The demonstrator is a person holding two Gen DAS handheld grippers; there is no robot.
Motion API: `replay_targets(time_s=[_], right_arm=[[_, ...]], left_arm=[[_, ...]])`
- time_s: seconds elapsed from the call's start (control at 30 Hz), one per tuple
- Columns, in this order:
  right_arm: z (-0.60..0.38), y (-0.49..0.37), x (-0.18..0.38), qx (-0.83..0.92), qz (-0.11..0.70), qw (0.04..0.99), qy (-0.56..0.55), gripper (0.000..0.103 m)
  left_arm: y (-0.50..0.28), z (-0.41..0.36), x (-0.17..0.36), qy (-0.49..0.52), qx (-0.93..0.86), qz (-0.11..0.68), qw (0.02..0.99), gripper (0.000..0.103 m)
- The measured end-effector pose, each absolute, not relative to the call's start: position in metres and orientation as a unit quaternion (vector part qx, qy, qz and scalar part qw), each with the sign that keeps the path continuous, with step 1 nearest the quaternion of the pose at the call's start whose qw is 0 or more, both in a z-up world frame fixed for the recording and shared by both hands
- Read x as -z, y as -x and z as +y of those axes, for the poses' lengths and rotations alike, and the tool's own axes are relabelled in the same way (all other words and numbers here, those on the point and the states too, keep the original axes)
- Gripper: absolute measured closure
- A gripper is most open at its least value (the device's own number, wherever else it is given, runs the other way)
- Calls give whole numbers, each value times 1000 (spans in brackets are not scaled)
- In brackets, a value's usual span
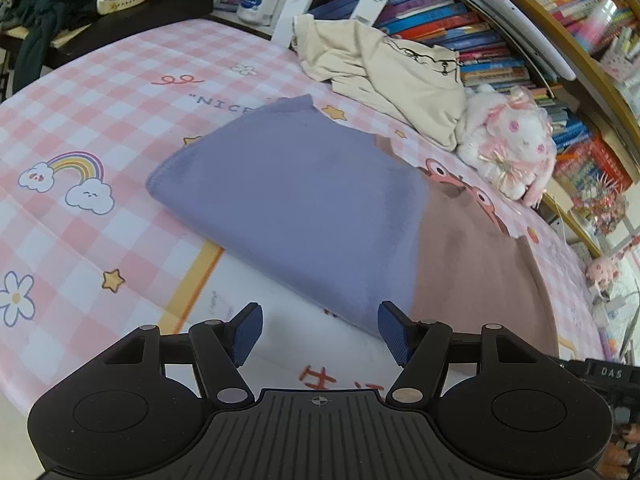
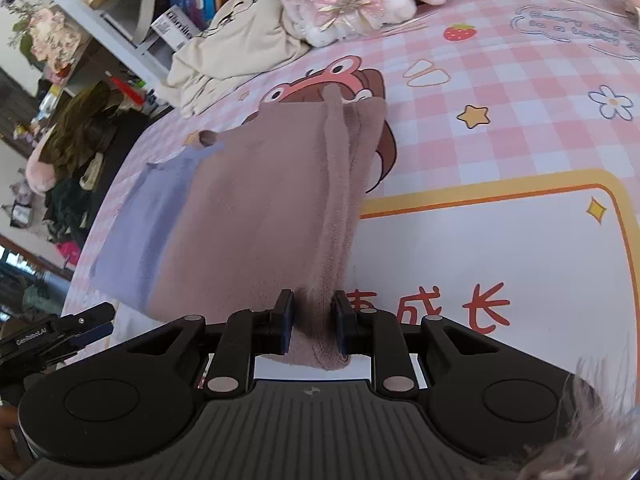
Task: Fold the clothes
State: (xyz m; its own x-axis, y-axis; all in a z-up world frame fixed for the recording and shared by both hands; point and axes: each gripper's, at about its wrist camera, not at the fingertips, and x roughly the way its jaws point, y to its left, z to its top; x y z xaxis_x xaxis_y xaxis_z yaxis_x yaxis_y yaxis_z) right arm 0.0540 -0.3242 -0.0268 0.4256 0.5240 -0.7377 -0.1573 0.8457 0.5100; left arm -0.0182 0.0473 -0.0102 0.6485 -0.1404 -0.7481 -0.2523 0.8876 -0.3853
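Garment (image 2: 256, 216) between right tongs (image 2: 313, 322)

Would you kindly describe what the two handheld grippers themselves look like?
Both are matte black plastic with ribbed centre plates, round side discs and silver pivot pins. The left gripper has ribbed blue pads; the right gripper has dark blue pads. White lettering marks the side of each body.

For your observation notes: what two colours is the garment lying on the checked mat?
The garment is lavender blue and dusty pinkish brown; the left wrist view shows both best.
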Motion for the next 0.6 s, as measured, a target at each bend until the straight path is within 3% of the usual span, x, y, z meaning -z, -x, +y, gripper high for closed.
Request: replay_targets(time_s=[0.6], right_arm=[[-297, -49, 24, -148, 472, 859, -132, 82]], left_arm=[[6, 80, 13, 230, -9, 422, 877, 38]])
